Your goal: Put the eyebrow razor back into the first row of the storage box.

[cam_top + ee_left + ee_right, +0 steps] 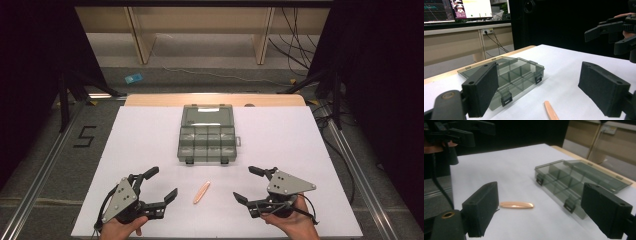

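While both grippers rest wide open and empty, left gripper [156, 187] and right gripper [246, 183] flank the orange stick [201, 192], lying on the white table [300, 150] near the open box [207, 141].

Both hands come in over the table's near edge, each holding a gripper just above the surface. The left gripper [156, 186] sits near the near-left corner, jaws spread wide, angled toward the middle. The right gripper [248, 184] sits toward the near-right corner, jaws equally wide apart, angled inward.
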A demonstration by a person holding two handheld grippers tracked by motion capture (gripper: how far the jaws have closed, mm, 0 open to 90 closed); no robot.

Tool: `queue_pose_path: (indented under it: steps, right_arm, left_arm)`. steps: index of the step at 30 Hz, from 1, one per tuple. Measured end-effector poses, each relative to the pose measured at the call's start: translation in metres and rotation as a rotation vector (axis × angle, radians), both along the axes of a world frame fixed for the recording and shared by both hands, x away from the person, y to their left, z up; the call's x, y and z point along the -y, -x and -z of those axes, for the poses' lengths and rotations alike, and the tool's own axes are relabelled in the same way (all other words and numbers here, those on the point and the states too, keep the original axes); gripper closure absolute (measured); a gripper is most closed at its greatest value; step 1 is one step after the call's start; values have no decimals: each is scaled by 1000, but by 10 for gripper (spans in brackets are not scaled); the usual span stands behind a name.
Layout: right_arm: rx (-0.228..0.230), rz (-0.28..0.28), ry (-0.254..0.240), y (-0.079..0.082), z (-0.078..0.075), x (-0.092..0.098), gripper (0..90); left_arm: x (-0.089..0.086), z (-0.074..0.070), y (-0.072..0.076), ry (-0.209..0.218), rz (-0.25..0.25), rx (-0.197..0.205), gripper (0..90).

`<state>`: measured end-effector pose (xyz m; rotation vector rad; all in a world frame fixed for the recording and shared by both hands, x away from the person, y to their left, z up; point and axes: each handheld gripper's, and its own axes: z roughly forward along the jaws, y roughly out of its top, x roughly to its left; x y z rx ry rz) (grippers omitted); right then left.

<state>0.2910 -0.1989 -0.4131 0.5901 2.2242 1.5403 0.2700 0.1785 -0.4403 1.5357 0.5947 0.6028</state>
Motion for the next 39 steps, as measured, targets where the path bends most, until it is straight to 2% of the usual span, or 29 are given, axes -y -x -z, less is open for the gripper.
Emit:
queue_pose_path:
  steps: [2, 6, 10, 11, 12, 13, 15, 16, 17, 21, 24, 25, 29, 31, 32, 33, 37, 38, 39]
  right_arm:
    - [-26, -21, -6, -1, -2, -4, 162]
    - [-24, -51, 23, -3, -5, -13, 168]
    - [-36, -95, 85, -8, -8, -22, 177]
    - [-36, -95, 85, -8, -8, -22, 177]
    - [-37, -124, 131, -11, -10, -28, 184]
    - [-35, -140, 152, -13, -11, -31, 185]
    - [-33, -176, 190, -16, -13, -37, 186]
    - [-33, -176, 190, -16, -13, -37, 186]
    - [-35, -223, 249, -18, -16, -44, 205]
    - [-38, -289, 355, -23, -18, -59, 209]
    - [-61, -336, 401, -28, -18, -70, 208]
    - [-55, -349, 423, -30, -18, -74, 209]
    - [-57, -366, 461, -35, -16, -84, 212]
    - [-62, -382, 514, -43, -13, -94, 219]
    - [-62, -382, 514, -43, -13, -94, 219]
    - [-65, -390, 550, -47, -9, -100, 226]
    - [-85, -415, 588, -54, -4, -108, 236]
    - [-91, -425, 622, -59, 0, -113, 240]
    - [-91, -425, 622, -59, 0, -113, 240]
  left_arm:
    - [0, 0, 1, -7, -7, -9, 156]
    - [-1, 0, 1, -9, -9, -8, 156]
    - [-1, -1, 1, -8, -8, -9, 156]
    - [-1, -1, 1, -8, -8, -9, 156]
    - [-1, -1, 1, -9, -9, -7, 156]
    - [-1, -1, 1, -5, -10, -7, 156]
    - [-2, -1, 1, -5, -11, -6, 156]
    - [-2, -1, 1, -5, -11, -6, 156]
    - [-1, -1, 1, 0, -11, -7, 156]
    - [-1, -1, 1, -4, -11, -5, 156]
    - [-2, -1, 1, 0, -11, -8, 156]
    - [-2, -1, 1, 0, -11, -8, 156]
    - [-2, -1, 1, -1, -13, -7, 156]
    - [-2, -1, 1, 1, -12, -7, 156]
    - [-2, -1, 1, 1, -12, -7, 156]
    - [-2, -1, 1, 0, -12, -7, 156]
    - [-3, -1, 0, -2, -13, -4, 156]
    - [-2, -1, 0, 5, -14, -5, 156]
    - [-3, -1, 0, -1, -14, -4, 156]
